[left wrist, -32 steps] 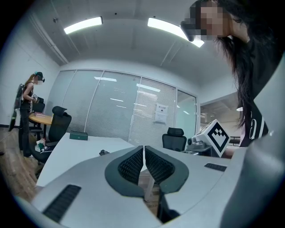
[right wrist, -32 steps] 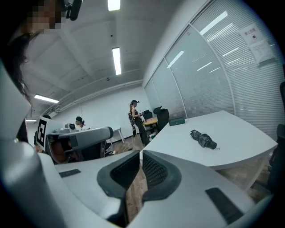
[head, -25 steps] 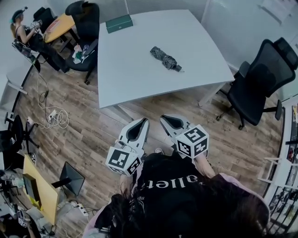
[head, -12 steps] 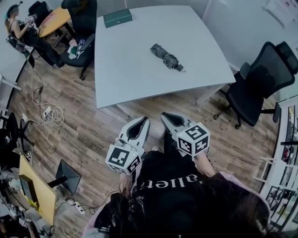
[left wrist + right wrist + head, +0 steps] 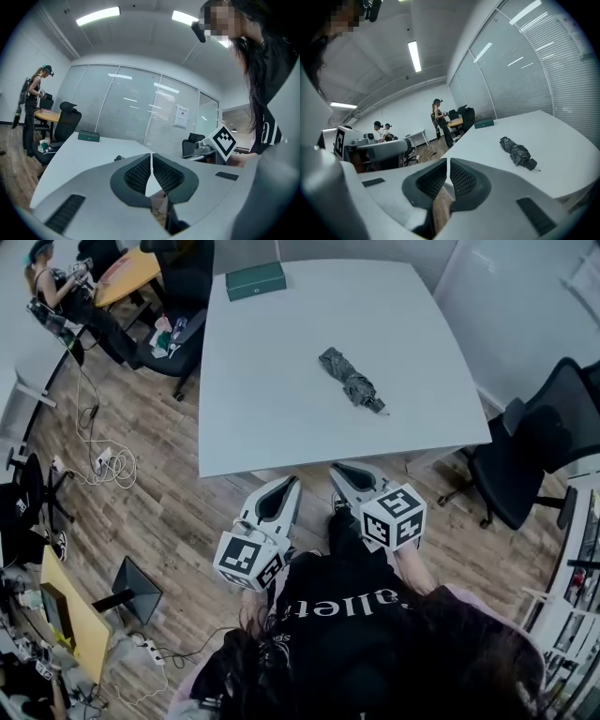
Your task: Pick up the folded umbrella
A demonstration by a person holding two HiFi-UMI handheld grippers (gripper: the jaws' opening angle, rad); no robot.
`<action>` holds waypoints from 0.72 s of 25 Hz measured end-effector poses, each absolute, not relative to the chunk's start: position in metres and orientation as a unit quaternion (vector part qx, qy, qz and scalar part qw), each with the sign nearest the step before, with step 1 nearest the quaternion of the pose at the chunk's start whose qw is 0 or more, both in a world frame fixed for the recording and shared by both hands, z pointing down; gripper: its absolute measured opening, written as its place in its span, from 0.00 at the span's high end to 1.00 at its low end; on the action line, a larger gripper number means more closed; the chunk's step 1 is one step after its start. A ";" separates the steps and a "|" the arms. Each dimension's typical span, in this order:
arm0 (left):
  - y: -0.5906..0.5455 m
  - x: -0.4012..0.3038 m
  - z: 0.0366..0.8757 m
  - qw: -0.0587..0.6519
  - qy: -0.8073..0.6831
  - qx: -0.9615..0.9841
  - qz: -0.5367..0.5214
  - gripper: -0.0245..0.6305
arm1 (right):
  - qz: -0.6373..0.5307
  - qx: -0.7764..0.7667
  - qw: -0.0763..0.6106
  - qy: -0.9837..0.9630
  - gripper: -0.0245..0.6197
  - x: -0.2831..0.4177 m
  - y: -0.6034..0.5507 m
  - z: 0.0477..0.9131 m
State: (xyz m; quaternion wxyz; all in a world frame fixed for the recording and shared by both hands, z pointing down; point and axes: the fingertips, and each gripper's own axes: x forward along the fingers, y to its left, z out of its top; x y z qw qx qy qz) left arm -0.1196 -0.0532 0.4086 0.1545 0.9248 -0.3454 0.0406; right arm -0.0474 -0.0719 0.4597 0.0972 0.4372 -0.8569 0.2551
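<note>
A dark grey folded umbrella (image 5: 350,380) lies on the white table (image 5: 272,399), right of its middle, handle end toward the near right; the right gripper view shows the umbrella (image 5: 517,152) ahead and to the right, and the left gripper view only as a small dark shape (image 5: 119,158) far off. My left gripper (image 5: 290,484) is shut and empty, over the floor just short of the table's near edge. The right gripper (image 5: 337,468) is also shut and empty, its tip at that edge, well short of the umbrella.
A green box (image 5: 255,280) sits at the table's far edge. Black office chairs stand to the right (image 5: 539,451) and at the far left (image 5: 183,296). People with headgear are at an orange desk (image 5: 127,273) far left. Cables (image 5: 108,465) lie on the wooden floor.
Both grippers, still shut, have moved forward toward the table; its near edge now sits right at their tips. The umbrella has not moved on the table.
</note>
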 end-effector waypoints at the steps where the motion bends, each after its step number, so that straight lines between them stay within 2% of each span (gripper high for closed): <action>1: -0.063 -0.113 0.409 0.155 -0.348 0.924 0.040 0.92 | 0.255 0.434 0.099 -0.858 0.91 -0.042 -0.081 0.460; 8: -0.130 -0.066 0.407 0.153 -0.361 0.919 0.044 0.92 | 0.255 0.412 0.110 -0.868 0.91 -0.004 -0.153 0.466; 18: -0.195 -0.039 0.409 0.149 -0.399 0.903 0.058 0.92 | 0.267 0.398 0.121 -0.870 0.91 0.037 -0.225 0.488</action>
